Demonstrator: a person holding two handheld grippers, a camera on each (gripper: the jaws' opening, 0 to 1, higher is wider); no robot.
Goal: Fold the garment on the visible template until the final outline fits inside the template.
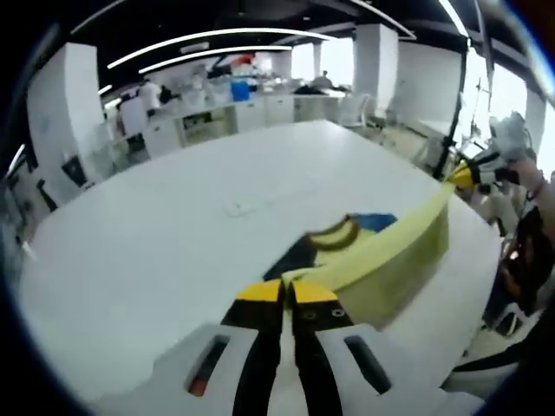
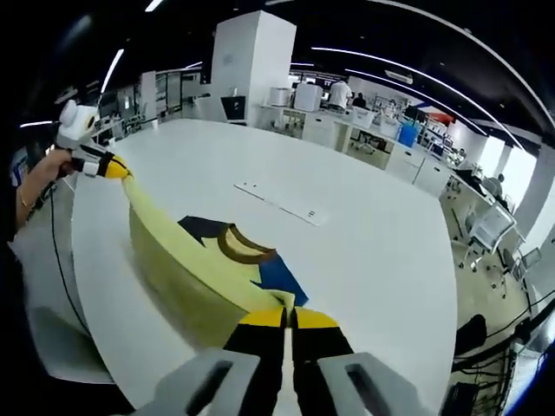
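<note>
Left gripper (image 1: 287, 293): jaws clenched on one corner of the yellow garment (image 1: 395, 251). Right gripper (image 2: 289, 319): jaws clenched on the opposite corner of the same edge. In left gripper view the right gripper shows at far right, in right gripper view the left gripper at far left, each with the hem pinched.

Garment: yellow T-shirt w/ brown collar (image 2: 238, 244) and blue/black panels, lying on the white table (image 1: 173, 225). The held edge is lifted and stretched taut btwn both grippers; the collar end rests on the tabletop.

Template: faint pale rectangular outline on the table (image 2: 282, 202), beyond the shirt, apart from it. Cannot tell its full extent.

Judged step: carrying the lifted edge over for a fold, approx. early-to-mid task; shirt is not yet within the outline.

Recommendations:
- Keep both corners level and tension even, else fold line skews.
- Lay edge down parallel to opposite edge, w/o dragging the resting part.
- Release only once cloth lies flat.
- Risk: sag mid-span causing creases.
</note>
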